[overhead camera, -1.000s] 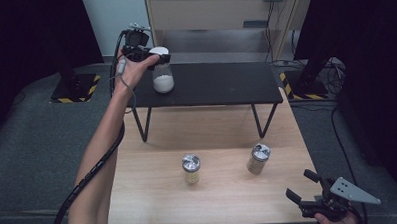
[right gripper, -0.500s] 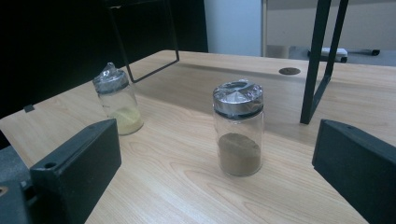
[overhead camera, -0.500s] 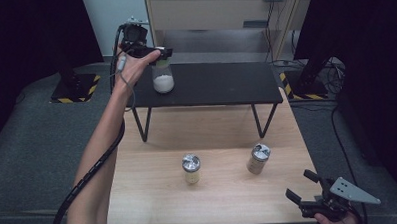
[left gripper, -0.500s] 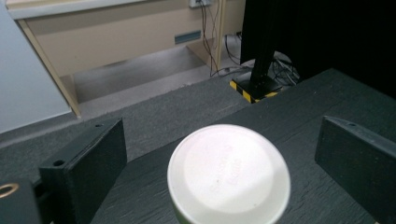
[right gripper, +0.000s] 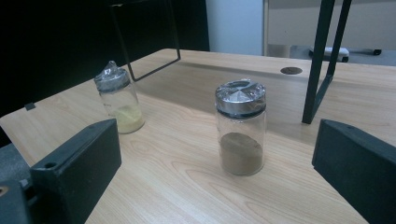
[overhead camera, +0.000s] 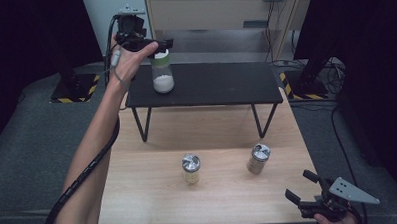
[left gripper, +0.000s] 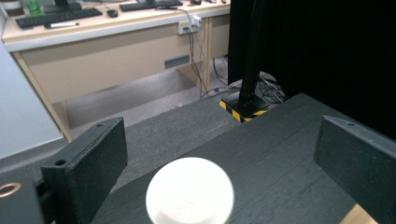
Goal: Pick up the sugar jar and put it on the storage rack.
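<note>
Jaws of the left gripper [overhead camera: 156,45] stood wide either side of the white-capped jar [overhead camera: 162,73] at 11 o'clock on the black shelf [overhead camera: 220,83]. Right gripper [overhead camera: 309,195] hung wide at 5 o'clock, w/ brown-powder jar [right gripper: 240,128] and yellow-powder jar [right gripper: 118,99] mid-table.

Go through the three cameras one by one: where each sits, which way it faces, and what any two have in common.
High view: above the person's side, facing forward and down on the wooden table; both forearms, left claw, right claw show.
Left gripper view: on the left claw, looking down at the white-capped jar on the black shelf; open jaws.
Right gripper view: low, facing the brown-powder jar and yellow-powder jar; open jaws.
Shared: high and right views show both silver-lidded jars.
</note>
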Motion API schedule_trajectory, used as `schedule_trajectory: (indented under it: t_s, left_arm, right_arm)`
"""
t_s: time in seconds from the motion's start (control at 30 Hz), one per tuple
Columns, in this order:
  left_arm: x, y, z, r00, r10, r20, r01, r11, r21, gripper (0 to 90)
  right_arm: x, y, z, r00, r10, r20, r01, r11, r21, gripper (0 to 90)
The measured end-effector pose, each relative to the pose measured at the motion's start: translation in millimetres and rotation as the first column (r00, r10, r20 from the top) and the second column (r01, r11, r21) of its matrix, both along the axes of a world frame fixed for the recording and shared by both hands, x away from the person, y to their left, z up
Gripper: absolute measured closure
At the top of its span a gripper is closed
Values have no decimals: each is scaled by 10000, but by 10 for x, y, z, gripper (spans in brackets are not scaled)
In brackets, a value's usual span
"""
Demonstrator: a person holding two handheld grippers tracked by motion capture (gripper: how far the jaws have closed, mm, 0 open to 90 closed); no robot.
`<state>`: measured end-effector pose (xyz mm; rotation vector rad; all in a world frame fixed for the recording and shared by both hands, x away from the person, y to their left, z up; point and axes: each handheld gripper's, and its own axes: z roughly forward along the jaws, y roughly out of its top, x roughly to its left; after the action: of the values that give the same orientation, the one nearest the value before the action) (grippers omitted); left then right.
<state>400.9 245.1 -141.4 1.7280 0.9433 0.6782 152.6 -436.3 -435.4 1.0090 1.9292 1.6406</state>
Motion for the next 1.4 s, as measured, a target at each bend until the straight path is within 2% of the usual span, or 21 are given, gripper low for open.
schedule_trajectory:
  t_s: [0.1, 0.23, 0.47, 0.73, 1.0, 1.4]
  left_arm:
    - [-76, -2, 37, 9996, -192, 186, 191, 9998, 34, 21]
    - [-175, 1, 48, 9981, -486, 386, 492, 9987, -147, 21]
    - [-328, 17, 96, 9929, -981, 666, 989, 9951, -81, 21]
    - [-522, 82, 21, 9836, -1525, 961, 1539, 9881, -77, 20]
    - [-711, 213, -102, 9720, -2048, 1156, 2103, 9769, -374, 20]
    - [-968, 335, -321, 9436, -3039, 1316, 3114, 9494, -405, 22]
  right_arm:
    - [3, 2, 0, 10000, 2, -2, -2, 10000, -26, 19]
    - [2, 7, 3, 10000, 9, 4, -9, 10000, -38, 20]
    - [6, 13, 6, 10000, 43, -9, -43, 10000, -76, 20]
    - [8, 14, 5, 10000, 64, -18, -65, 9999, -77, 20]
    - [11, 20, 9, 10000, 98, -13, -98, 9999, -125, 20]
    - [8, 30, 15, 9999, 106, -3, -106, 9998, -171, 21]
